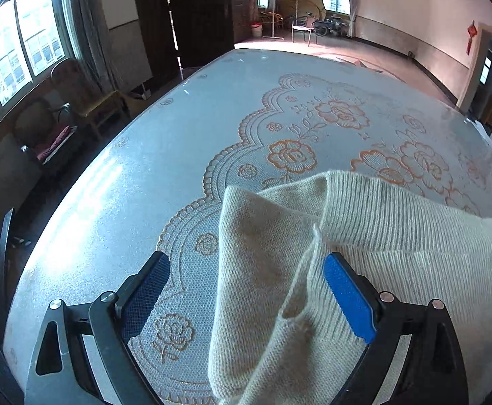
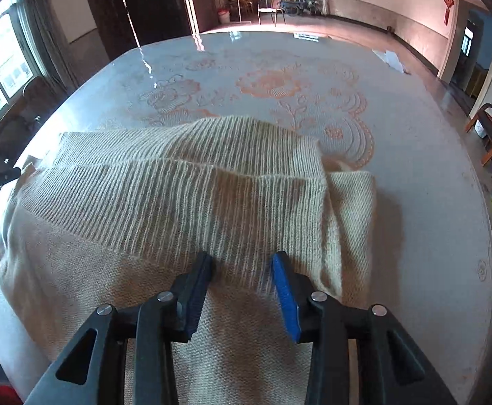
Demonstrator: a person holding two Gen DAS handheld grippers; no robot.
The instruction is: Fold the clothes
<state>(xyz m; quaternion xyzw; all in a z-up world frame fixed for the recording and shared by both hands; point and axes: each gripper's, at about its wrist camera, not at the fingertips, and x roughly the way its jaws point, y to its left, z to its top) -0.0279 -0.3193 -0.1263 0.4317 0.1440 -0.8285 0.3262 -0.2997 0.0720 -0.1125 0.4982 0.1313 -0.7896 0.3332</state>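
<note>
Cream sweater [image 2: 178,202], partly folded on tabletop [image 1: 144,168]. Left gripper [image 1: 246,290] spread wide; right gripper [image 2: 242,287] parted, grasping nothing. Risk: loose knit snags, undoing fold.

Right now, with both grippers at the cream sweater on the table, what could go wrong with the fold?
1. The left gripper is wide open around a loose sleeve; closing may catch only one layer, so the rest may slip out.
2. The right gripper stands open over the ribbed hem, which is already doubled and wavy; a pull may set in a crooked crease.
3. The tablecloth looks glossy, so the sweater may slide.
</note>
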